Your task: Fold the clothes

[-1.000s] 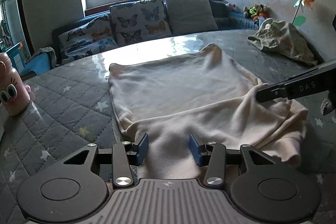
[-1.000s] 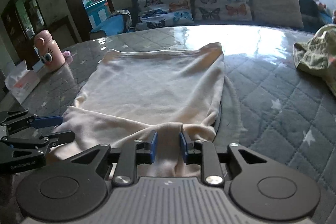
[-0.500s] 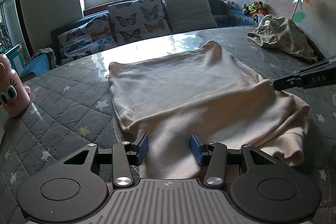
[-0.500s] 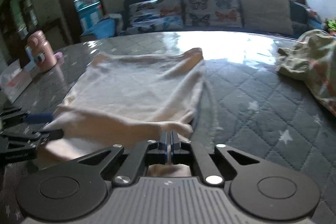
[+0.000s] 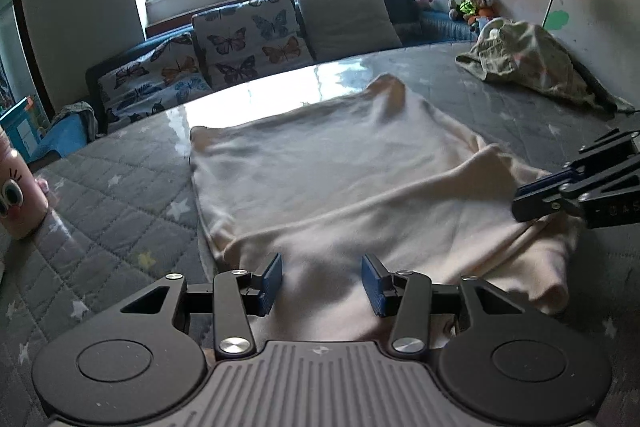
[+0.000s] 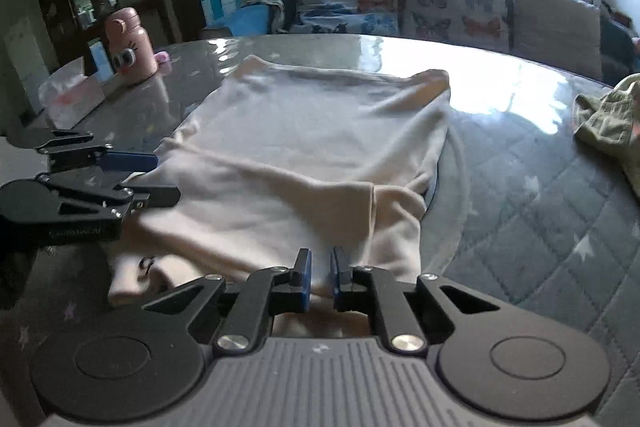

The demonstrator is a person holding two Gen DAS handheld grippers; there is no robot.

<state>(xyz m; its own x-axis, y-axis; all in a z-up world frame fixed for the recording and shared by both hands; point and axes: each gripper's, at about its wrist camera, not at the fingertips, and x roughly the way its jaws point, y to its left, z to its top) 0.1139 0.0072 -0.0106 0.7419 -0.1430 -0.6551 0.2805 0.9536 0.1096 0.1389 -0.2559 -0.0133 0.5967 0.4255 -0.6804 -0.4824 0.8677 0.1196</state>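
Lying spread across the quilted table top (image 5: 100, 195), the cream garment (image 5: 340, 163) is seen flat at its far end, while its near portion has been doubled back over itself in a loose, rumpled layer. The left gripper (image 5: 322, 281) is held over that near edge with its blue pads set well apart and nothing between them; the right gripper (image 6: 319, 277) is held over the other near corner with only a narrow gap between its pads, and no cloth can be made out inside that gap — a firm grip is not shown. For a neat fold, both near corners would best be taken at matching points, lifted together and kept level, so that the edge is laid square and the bunching at the right-hand corner is smoothed out. An olive garment (image 5: 532, 61) is heaped apart. Faint lettering is printed on each gripper's side, but it cannot be read reliably — no other writing is visible.
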